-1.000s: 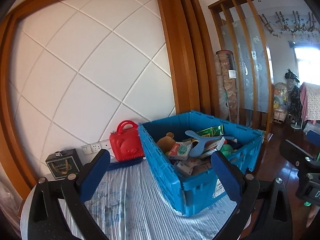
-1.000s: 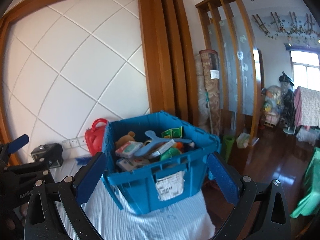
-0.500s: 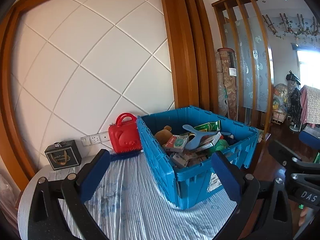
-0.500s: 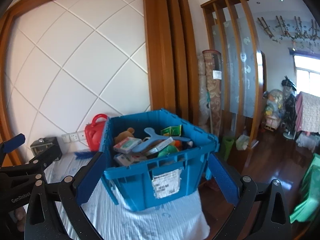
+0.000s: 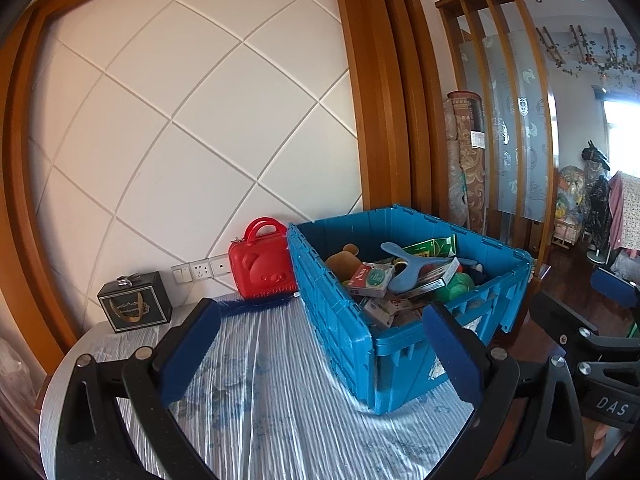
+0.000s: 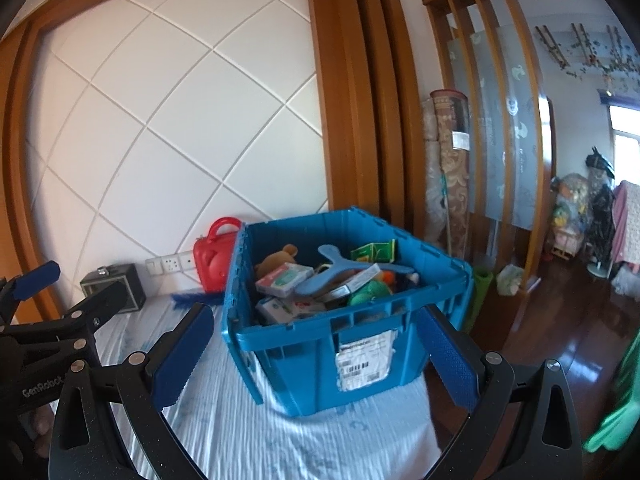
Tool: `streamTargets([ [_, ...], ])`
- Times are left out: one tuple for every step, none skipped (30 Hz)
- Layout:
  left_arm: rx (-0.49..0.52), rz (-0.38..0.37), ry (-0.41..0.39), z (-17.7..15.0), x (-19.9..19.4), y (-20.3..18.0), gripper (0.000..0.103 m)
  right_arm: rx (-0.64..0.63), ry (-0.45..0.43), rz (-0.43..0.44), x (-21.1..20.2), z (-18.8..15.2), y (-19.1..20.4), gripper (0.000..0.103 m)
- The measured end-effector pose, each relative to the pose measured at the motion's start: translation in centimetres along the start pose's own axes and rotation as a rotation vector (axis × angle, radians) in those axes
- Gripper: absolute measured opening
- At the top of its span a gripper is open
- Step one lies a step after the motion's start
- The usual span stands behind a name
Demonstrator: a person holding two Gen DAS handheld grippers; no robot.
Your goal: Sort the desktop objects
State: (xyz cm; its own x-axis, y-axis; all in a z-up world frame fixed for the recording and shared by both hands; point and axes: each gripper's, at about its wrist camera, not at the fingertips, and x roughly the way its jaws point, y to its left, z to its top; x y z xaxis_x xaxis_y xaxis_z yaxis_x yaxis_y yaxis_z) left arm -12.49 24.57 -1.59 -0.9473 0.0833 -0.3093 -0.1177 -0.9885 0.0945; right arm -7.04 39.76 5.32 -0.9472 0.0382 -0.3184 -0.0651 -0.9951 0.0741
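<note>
Striped cloth (image 5: 260, 400) covers the table. On it sits the blue bin (image 6: 320, 344), full of toys and boxes. Both grippers are spread wide and empty. Right gripper (image 6: 316, 356) is nearer, bin at 12 o'clock; from left gripper (image 5: 320, 352), 1 o'clock.

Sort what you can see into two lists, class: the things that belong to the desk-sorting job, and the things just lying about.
Belong to the job:
- blue crate
- blue hanger
- brown plush bear
- green carton
- small boxes
- left hand-held gripper and right hand-held gripper, both open

Just lying about:
- rolled carpet
- wall sockets
- wooden screen
</note>
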Motion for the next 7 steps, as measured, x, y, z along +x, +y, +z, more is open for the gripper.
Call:
streamTargets([
  [-0.002,-0.003,-0.003,-0.05,0.06,0.09,0.102,0.000,0.000,0.000,0.08,-0.01,0.10,0.103],
  [0.001,-0.013,-0.010,-0.10,0.09,0.13,0.102,0.001,0.001,0.003,0.24,0.01,0.16,0.103],
  [0.005,-0.022,-0.020,-0.16,0.05,0.08,0.102,0.002,0.002,0.005,0.37,0.03,0.19,0.103],
  [0.006,-0.018,-0.030,-0.18,0.00,0.04,0.102,0.002,0.001,0.005,0.50,0.10,0.20,0.103],
  [0.007,-0.017,-0.039,-0.17,-0.05,0.10,0.102,0.002,0.000,0.004,0.60,0.14,0.19,0.103],
  [0.011,-0.011,-0.045,-0.14,-0.05,0.07,0.102,0.004,0.000,0.004,0.74,0.18,0.13,0.103],
  [0.017,0.003,-0.051,-0.11,0.01,0.03,0.102,0.004,0.001,0.008,0.76,0.17,0.07,0.103],
])
